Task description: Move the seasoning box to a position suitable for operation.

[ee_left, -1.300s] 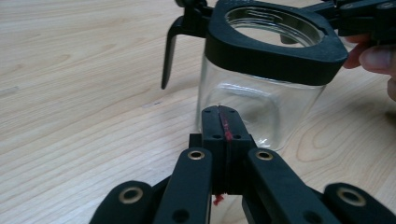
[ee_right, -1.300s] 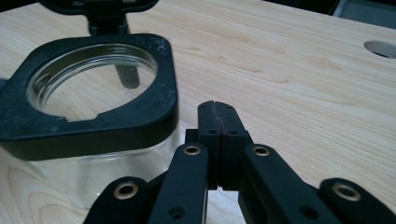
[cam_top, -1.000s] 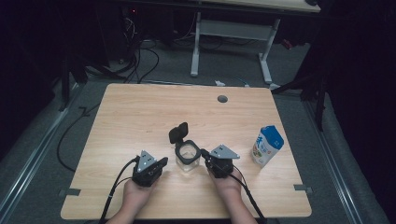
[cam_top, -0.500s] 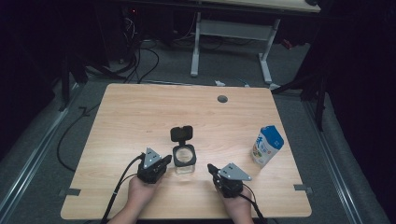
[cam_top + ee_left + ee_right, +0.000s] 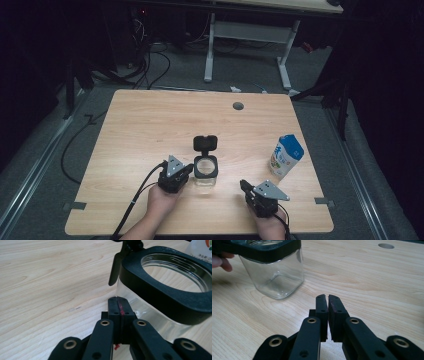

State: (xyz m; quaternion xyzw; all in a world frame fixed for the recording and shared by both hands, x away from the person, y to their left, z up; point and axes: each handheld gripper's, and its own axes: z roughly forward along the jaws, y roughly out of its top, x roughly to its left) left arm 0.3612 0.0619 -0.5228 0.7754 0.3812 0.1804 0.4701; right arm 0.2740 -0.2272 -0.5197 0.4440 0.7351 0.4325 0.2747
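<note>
Glass jar [image 5: 205,172] stands upright, hinged lid [image 5: 205,143] flipped open rearward

Bare tabletop [image 5: 150,125] lies open behind the jar [image 5: 205,170]; the milk carton [image 5: 286,156] (seemingly upright) blocks the right edge.

Print on the milk carton [image 5: 286,156] is illegible.

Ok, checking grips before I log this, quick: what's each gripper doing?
Left gripper: shut, empty, tips beside the jar.
Right gripper: nearly shut, just been opening, empty, clear of the jar.
</note>
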